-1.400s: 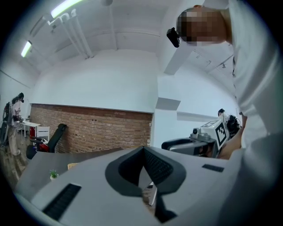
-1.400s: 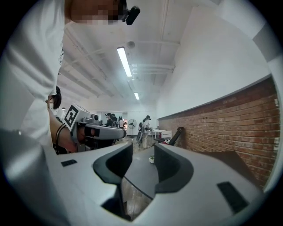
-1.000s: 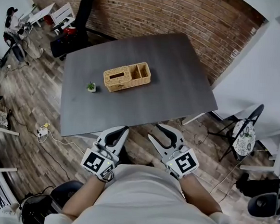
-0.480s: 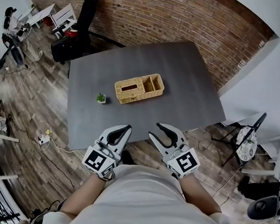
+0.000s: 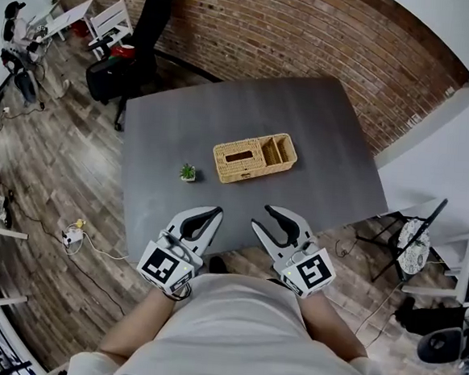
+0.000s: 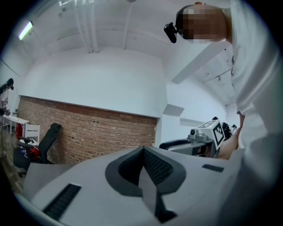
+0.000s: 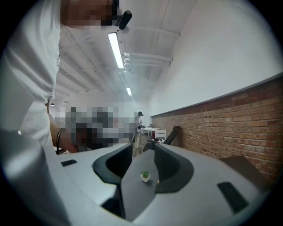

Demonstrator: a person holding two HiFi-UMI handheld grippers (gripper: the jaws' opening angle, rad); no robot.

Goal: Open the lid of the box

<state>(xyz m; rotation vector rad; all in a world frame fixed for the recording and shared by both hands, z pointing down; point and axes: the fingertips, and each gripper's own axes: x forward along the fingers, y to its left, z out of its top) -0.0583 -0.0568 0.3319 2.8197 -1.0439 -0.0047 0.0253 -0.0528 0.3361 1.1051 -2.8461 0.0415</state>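
One wicker box [image 5: 255,157]: centre of the head view, on the grey table [image 5: 166,129]. I judge it light and stiff, with a weave that could crack, and likely to slide on the smooth top.
Lid [image 5: 238,160]: one, over the box's left part, with a slot in its top; it lies closed. I cannot tell where it hinges. I would hook the slot or a lid edge and brace the body with the other gripper.
Open compartment [image 5: 279,149]: one, at the box's right end.
Potted plant [image 5: 188,172]: one, small, near the box's left, apart from it.
Left gripper [image 5: 208,214]: lower centre, at the table's near edge; jaws together, nothing held.
Right gripper [image 5: 274,220]: beside it, to its right; jaws partly apart, empty, well apart from the box.
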